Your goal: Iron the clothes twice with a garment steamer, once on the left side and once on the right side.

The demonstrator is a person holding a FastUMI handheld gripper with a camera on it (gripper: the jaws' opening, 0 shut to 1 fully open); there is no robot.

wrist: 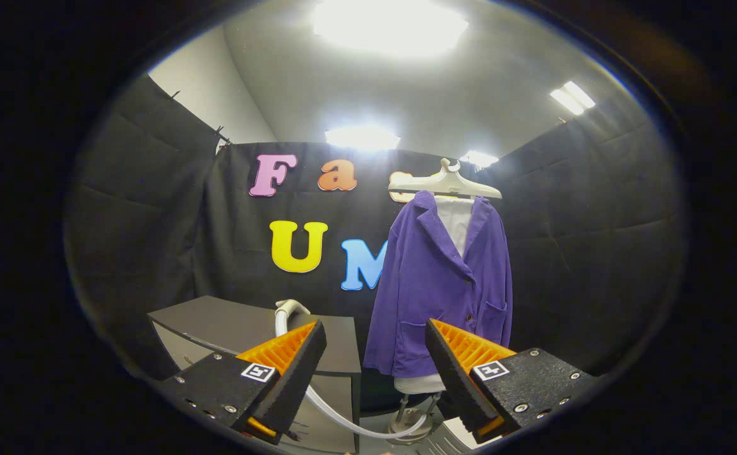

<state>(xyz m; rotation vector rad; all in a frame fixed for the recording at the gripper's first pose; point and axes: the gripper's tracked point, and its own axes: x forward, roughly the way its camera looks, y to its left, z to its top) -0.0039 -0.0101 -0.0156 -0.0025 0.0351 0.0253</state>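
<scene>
The gripper (pixel 374 363) is spread wide, its two orange-and-black fingers (pixel 292 373) well apart with nothing between them and touching nothing. In the gap between the fingertips, further back, hangs the lower hem of a purple jacket (pixel 444 284), and below it the pale bottom of a mannequin torso (pixel 419 383) on a metal stand (pixel 409 420). The jacket sits on that torso under a cream hanger (pixel 445 183), its collar open over a white shirt front (pixel 456 224); two dark buttons run down its front and a patch pocket shows on each lower side. Just beyond the left finger stands a dark grey cabinet (pixel 229 325) with a flat top. At its far edge, the white head of the garment steamer (pixel 291 308) pokes up behind the left fingertip, only partly visible. From there a translucent white hose (pixel 343 417) drops behind the finger, reappears below it and curves across the floor to the foot of the stand. The jacket is well apart from the steamer head, off to its right. Bright ceiling lights (pixel 390 25) glare overhead.
</scene>
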